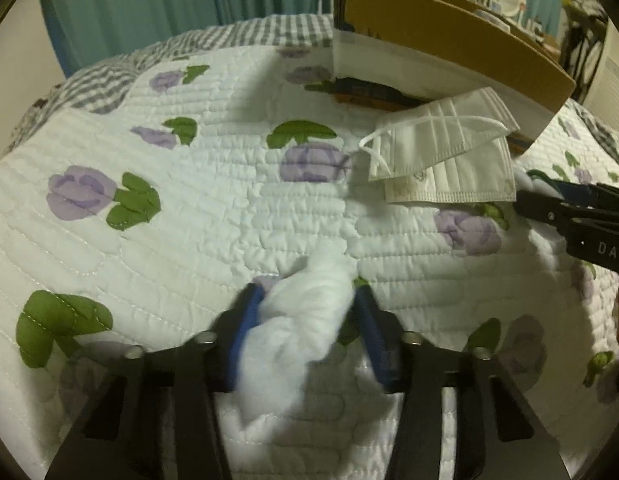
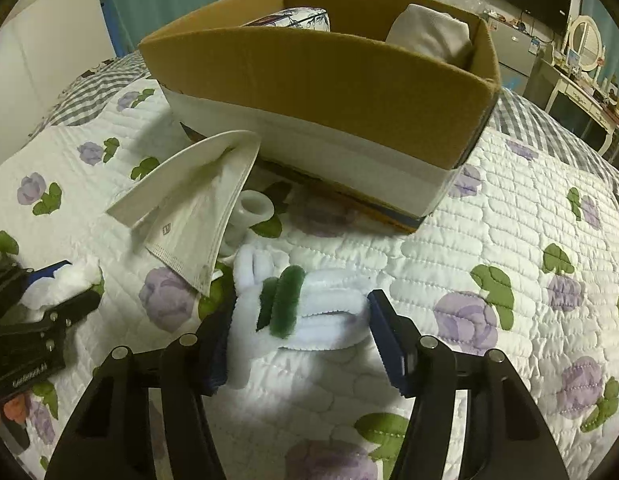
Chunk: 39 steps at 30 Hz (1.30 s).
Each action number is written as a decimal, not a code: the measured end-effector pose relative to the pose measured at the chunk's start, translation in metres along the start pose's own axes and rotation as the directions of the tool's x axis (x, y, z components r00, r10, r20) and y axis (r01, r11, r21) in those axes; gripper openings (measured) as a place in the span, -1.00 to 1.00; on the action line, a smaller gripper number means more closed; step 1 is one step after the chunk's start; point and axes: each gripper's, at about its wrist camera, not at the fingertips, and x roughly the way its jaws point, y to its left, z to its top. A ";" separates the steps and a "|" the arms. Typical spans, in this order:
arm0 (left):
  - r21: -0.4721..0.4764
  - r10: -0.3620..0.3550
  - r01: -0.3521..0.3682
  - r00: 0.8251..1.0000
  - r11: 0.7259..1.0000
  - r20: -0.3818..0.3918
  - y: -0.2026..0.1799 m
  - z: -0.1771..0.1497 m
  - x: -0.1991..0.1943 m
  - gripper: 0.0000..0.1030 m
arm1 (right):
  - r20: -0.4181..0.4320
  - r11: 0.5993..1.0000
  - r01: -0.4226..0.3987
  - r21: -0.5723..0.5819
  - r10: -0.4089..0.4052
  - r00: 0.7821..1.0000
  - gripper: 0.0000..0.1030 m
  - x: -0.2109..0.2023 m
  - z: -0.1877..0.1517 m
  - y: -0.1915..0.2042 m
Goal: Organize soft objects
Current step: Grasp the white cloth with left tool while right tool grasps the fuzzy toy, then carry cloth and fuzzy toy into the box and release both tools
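Left wrist view: left gripper (image 1: 309,312) jaws pinch a white fluffy cotton wad (image 1: 297,328) over the floral quilted bed (image 1: 189,220). Two white folded face masks (image 1: 445,152) lie against the brown cardboard box (image 2: 329,92). Right gripper (image 2: 299,344) jaws spread, flanking a white-and-green plush sock (image 2: 301,316) lying on the quilt.

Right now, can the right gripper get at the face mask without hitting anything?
Probably not cleanly. The right gripper already straddles a white-and-green plush roll, which lies between it and the face mask. The mask itself lies uncovered on the quilt, beside the cardboard box.
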 end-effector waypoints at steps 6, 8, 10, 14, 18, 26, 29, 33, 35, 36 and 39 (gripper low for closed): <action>-0.006 -0.030 0.030 1.000 1.000 -0.009 0.000 0.002 -0.001 -0.37 | 0.030 0.999 0.030 0.020 -0.031 0.999 0.15 -0.020 -0.007 -0.006; -0.011 -0.051 0.051 0.999 0.999 -0.002 0.001 0.003 -0.005 -0.37 | 0.046 0.999 0.032 0.028 -0.033 0.998 0.15 -0.031 -0.008 -0.008; -0.016 -0.069 0.069 0.998 0.998 0.016 0.002 0.003 -0.012 -0.37 | 0.065 0.999 0.038 0.033 -0.041 0.997 0.15 -0.042 -0.008 -0.007; -0.016 -0.094 0.094 0.995 0.995 0.035 0.002 0.008 -0.025 -0.37 | 0.100 0.998 0.030 0.047 -0.035 0.994 0.15 -0.069 -0.008 -0.007; 0.018 -0.103 0.102 0.991 0.995 0.088 -0.003 0.019 -0.047 -0.37 | 0.143 0.998 0.062 0.026 -0.065 0.988 0.15 -0.102 -0.005 -0.002; 0.074 -0.147 0.134 0.963 0.988 0.225 -0.014 0.048 -0.110 -0.37 | 0.265 0.994 0.110 0.000 -0.106 0.959 0.15 -0.178 0.013 0.012; 0.106 -0.182 0.158 0.944 0.982 0.275 -0.021 0.064 -0.133 -0.37 | 0.297 0.993 0.119 -0.005 -0.113 0.948 0.15 -0.199 0.027 0.015; 0.158 -0.220 0.176 0.917 0.972 0.333 -0.032 0.092 -0.160 -0.37 | 0.343 0.989 0.143 -0.020 -0.128 0.930 0.15 -0.224 0.049 0.013; 0.175 -0.230 0.177 0.907 0.968 0.353 -0.036 0.104 -0.167 -0.37 | 0.364 0.988 0.150 -0.022 -0.132 0.922 0.15 -0.231 0.061 0.012; 0.182 -0.226 0.169 0.903 0.969 0.364 -0.040 0.111 -0.170 -0.37 | 0.373 0.988 0.152 -0.021 -0.133 0.918 0.15 -0.233 0.069 0.011; 0.206 -0.208 0.135 0.894 0.969 0.396 -0.051 0.132 -0.170 -0.37 | 0.392 0.987 0.158 -0.018 -0.138 0.910 0.15 -0.233 0.089 0.007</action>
